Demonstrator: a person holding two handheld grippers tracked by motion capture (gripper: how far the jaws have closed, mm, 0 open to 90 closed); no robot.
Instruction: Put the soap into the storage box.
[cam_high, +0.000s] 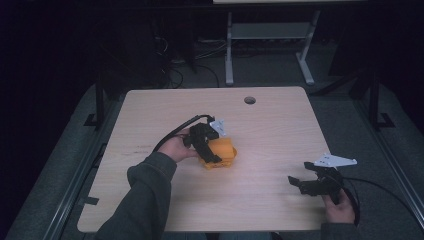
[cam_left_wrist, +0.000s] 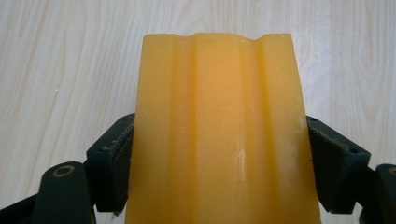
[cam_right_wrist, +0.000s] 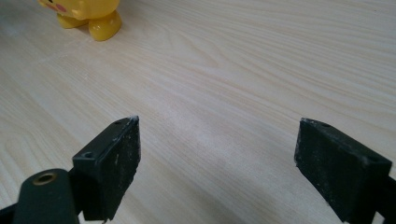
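On a pale wooden table (cam_high: 270, 125), the left gripper (cam_high: 212, 147) is clamped on an orange block (cam_high: 222, 152) near the middle of the tabletop. The person's left hand (cam_high: 175, 147) holds that gripper from the left side, with a grey sleeve (cam_high: 145, 195) running back toward the bottom edge. In the left gripper view the block (cam_left_wrist: 219, 135) stands between the two black jaws, which press against its left and right sides; its face is ribbed with long grooves and it reaches well beyond the jaw tips over the wood.

The right gripper (cam_high: 307, 182) rests low near the table's front right corner, held by the right hand (cam_high: 340, 207), well apart from the block. Its jaws are spread wide with only bare wood between them. In the right gripper view a yellow toy figure (cam_right_wrist: 86, 14) stands at the far upper left, well away from those jaws.
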